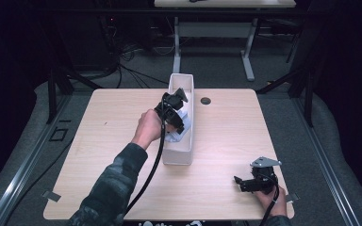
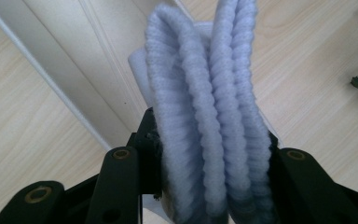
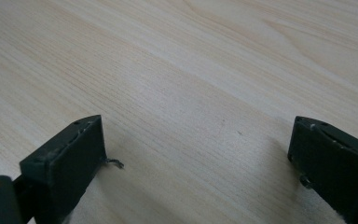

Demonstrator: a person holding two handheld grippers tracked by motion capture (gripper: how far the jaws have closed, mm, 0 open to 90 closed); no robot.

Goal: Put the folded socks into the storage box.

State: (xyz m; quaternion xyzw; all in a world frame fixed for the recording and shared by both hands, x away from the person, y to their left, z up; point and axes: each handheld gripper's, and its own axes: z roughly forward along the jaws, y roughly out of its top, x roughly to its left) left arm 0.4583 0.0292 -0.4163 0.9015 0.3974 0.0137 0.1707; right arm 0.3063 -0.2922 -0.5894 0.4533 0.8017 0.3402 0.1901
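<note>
Grey carpet and dark surroundings frame a pale wood tabletop (image 1: 99, 141). Left of centre, the left gripper (image 1: 176, 123) hangs over a long white bin (image 1: 176, 157), its fingers (image 2: 121, 182) clamped on a folded pale-blue knit cloth (image 2: 209, 130). At the near right corner, the right gripper (image 1: 239, 182) rests with fingers (image 3: 65, 163) wide apart, holding nothing.

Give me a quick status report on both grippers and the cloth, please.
Left gripper shut on folded pale cloth, over the white bin. Right gripper open, low over bare table. Nothing in the way.
</note>
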